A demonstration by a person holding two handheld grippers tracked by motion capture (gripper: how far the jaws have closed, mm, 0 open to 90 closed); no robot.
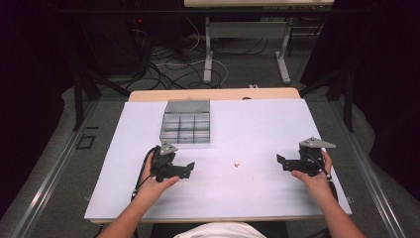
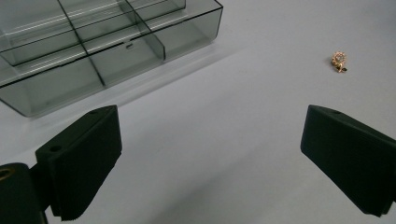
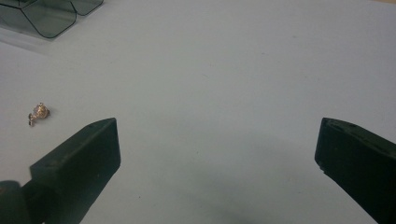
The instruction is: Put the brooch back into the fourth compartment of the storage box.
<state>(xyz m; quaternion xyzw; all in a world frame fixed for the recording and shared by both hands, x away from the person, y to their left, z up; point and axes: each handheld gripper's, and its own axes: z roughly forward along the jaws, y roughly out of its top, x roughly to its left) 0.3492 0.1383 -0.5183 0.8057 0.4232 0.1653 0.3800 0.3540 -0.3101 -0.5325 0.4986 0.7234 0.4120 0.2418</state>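
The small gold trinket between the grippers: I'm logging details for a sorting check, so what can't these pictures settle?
- Trinket: too small in the high view; blurred in both gripper views, so its type is unclear.
- Compartment box: cut off by frame edges in both gripper views; contents unclear through its tinted walls.

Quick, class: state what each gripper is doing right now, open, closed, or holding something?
Left gripper: open, holding nothing, fingers spread above the white table.
Right gripper: open, holding nothing; the small gold trinket lies untouched between the two.

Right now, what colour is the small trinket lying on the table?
Gold with pale stones and a dark tip; the trinket shows best in the left gripper view.
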